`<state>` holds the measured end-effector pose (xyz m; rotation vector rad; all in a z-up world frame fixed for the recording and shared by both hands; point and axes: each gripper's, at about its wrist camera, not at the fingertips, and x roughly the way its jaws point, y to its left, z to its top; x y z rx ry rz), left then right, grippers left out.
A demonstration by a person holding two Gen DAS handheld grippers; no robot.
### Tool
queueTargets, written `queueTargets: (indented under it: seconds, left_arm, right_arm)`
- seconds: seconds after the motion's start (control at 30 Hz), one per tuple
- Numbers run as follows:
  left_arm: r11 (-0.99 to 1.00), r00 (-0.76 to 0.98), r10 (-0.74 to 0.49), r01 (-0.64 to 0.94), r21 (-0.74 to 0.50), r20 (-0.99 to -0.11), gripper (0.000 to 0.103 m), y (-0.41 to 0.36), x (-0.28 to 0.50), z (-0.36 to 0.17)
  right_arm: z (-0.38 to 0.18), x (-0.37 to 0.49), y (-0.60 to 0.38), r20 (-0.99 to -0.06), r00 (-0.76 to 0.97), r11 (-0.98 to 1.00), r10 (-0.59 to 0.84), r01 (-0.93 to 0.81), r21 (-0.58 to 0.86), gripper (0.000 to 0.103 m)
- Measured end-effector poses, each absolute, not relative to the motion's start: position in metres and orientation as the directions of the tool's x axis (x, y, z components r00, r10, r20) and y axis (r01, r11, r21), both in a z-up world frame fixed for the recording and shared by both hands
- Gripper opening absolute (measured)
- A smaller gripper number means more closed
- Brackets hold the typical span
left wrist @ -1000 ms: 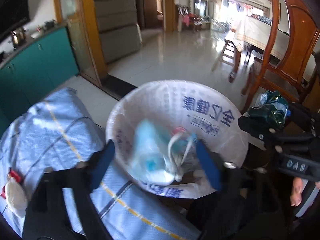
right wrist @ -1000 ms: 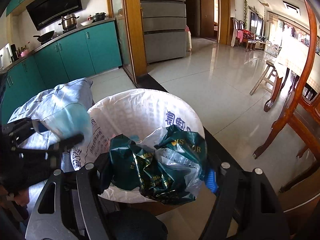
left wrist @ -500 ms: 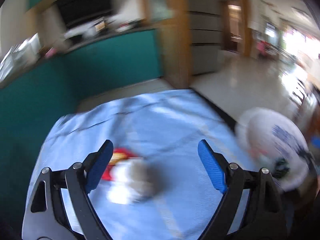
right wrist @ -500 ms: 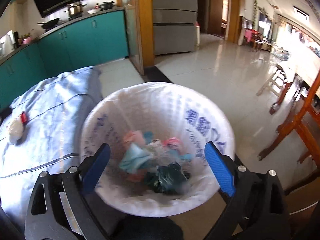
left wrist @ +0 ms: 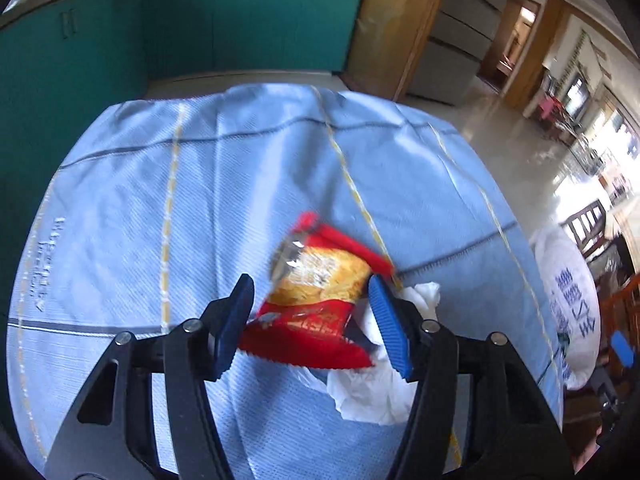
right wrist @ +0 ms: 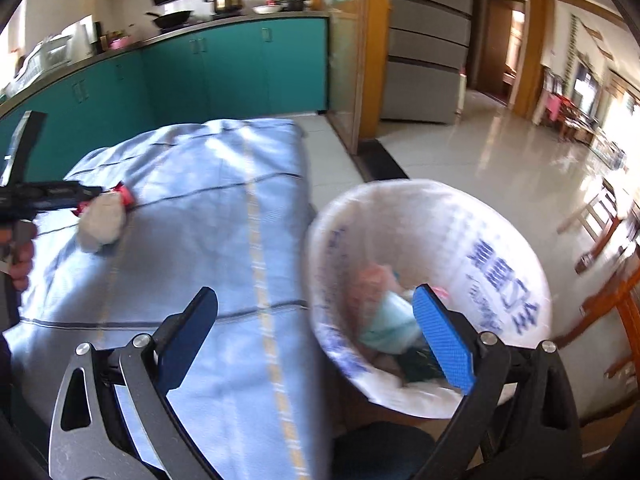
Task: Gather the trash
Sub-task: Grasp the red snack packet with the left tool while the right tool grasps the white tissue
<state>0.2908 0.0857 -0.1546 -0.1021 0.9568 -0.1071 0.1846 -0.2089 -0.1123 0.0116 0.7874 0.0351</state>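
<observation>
Left wrist view puts the snack packet (left wrist: 320, 300) right between the jaws of your left tool (left wrist: 310, 282). It is a red and yellow packet on the blue cloth of the bench (left wrist: 160, 200), with a crumpled white wad (left wrist: 372, 384) just beside and partly under its right-hand side. The packet's long axis runs roughly along the line the tool points, from the near sawtooth edge away to the far red end, tilted a little. So the pads (left wrist: 388, 328) close across its short width, which looks like the easier bite.

The jaws have just been closing with the packet between them. The right-hand pad seems to meet the packet's edge, but on the other side you cannot tell whether the pad presses yet, so treat the grip as unproven.

Your right tool (right wrist: 316, 296) is spread wide and holds nothing. It hangs over the bench edge and the near rim of the lined bin (right wrist: 500, 240), which already has trash in it. From the left tool, the bin lies off to the right, past the bench edge. The left hand is plainly the nearer one to the packet; the right is well apart from it. Judging by this, the carry goes rightward to the bin.
</observation>
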Motion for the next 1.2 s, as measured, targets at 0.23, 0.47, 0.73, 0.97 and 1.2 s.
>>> queueTargets:
  seconds: [0.23,0.47,0.73,0.97,1.2]
  left_arm:
    - [0.973,0.582,-0.216,0.062,-0.222,-0.784,0.020,0.104,0.249,-0.153]
    - [0.982,0.619,-0.164,0.025,-0.189,-0.768,0.019,0.133,0.156,-0.144]
    - [0.986,0.628,-0.110,-0.029,-0.164,-0.771,0.019,0.157,0.104,-0.142]
    - [0.988,0.637,-0.125,0.010,-0.154,-0.761,0.020,0.145,0.106,-0.144]
    - [0.983,0.663,-0.170,0.062,-0.172,-0.729,0.020,0.131,0.110,-0.136]
  right_arm:
    - [-0.107,0.197,-0.157,-0.698,0.703,0.987,0.138,-0.152,0.041,0.096]
    - [-0.102,0.233,-0.091,-0.695,0.656,0.948,0.294,-0.292,0.125,0.096]
    - [-0.123,0.281,0.021,-0.748,0.615,0.917,0.248,-0.398,-0.023,0.096]
    - [-0.142,0.261,0.028,-0.782,0.562,0.900,0.270,-0.437,-0.003,0.043]
    - [-0.120,0.219,-0.046,-0.753,0.580,0.925,0.310,-0.368,0.098,0.038]
